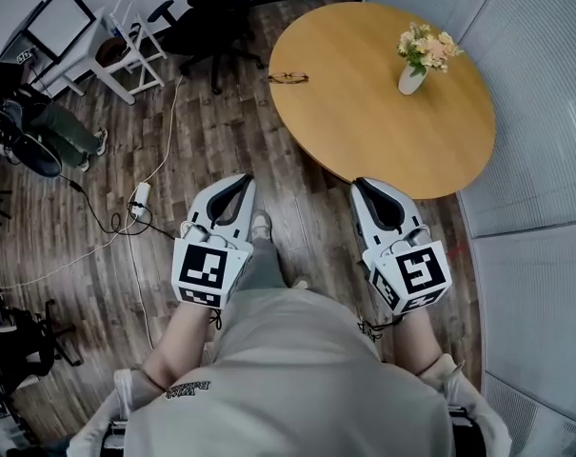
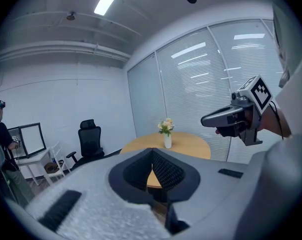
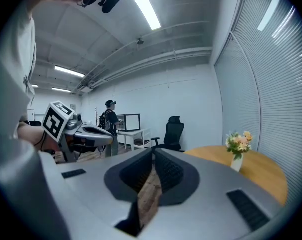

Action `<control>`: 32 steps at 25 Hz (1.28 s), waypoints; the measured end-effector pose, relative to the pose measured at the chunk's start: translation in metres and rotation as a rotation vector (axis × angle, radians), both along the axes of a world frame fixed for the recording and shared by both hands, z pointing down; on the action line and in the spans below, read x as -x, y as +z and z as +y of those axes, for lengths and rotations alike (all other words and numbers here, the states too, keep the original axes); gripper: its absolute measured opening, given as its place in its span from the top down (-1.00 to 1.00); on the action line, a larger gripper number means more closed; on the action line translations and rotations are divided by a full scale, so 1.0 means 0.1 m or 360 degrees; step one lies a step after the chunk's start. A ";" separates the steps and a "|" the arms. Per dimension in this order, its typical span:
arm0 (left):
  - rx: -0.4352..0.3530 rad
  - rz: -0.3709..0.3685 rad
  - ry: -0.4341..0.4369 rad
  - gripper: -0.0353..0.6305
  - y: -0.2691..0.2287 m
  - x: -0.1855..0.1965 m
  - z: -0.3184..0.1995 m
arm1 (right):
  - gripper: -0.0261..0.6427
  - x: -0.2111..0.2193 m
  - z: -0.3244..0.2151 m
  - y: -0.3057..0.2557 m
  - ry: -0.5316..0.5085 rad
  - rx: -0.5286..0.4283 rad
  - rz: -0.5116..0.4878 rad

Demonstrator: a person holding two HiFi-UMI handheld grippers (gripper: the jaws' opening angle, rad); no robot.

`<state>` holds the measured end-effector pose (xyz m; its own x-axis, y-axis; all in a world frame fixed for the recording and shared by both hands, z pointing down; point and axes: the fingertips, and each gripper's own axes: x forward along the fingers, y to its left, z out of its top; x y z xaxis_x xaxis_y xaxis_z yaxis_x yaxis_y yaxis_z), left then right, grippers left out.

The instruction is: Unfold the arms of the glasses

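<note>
A pair of dark-framed glasses lies on the round wooden table, close to its far left edge; it is too small to tell how the arms stand. My left gripper and right gripper are held low near my body over the wood floor, well short of the glasses. Both are shut with nothing between the jaws. In the left gripper view the jaws meet, with the table beyond. The right gripper's jaws also meet.
A white vase of flowers stands on the table's far right. A black office chair is beyond the table, a white desk at far left with a person beside it. Cables and a power strip lie on the floor. Blinds line the right.
</note>
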<state>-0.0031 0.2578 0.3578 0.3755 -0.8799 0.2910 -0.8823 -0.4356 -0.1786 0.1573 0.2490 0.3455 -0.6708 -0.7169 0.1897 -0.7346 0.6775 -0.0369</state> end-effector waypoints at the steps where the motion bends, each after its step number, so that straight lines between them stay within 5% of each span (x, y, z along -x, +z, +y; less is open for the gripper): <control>1: -0.0003 0.0001 0.0001 0.82 0.00 0.00 -0.01 | 0.80 0.00 -0.01 0.01 0.0002 -0.0001 0.0000; 15: -0.0018 0.0016 0.0038 0.82 0.06 0.25 -0.49 | 0.80 0.20 -0.44 0.08 0.0070 -0.0001 0.0005; 32: 0.0050 0.0037 0.0194 0.82 0.04 1.05 -1.86 | 0.80 1.14 -1.65 -0.07 0.0137 -0.0005 0.0164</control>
<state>-0.1085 0.0720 0.3617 0.4860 -0.8181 0.3074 -0.8263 -0.5447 -0.1432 0.0434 0.0841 0.3390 -0.5838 -0.7716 0.2525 -0.7897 0.6119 0.0438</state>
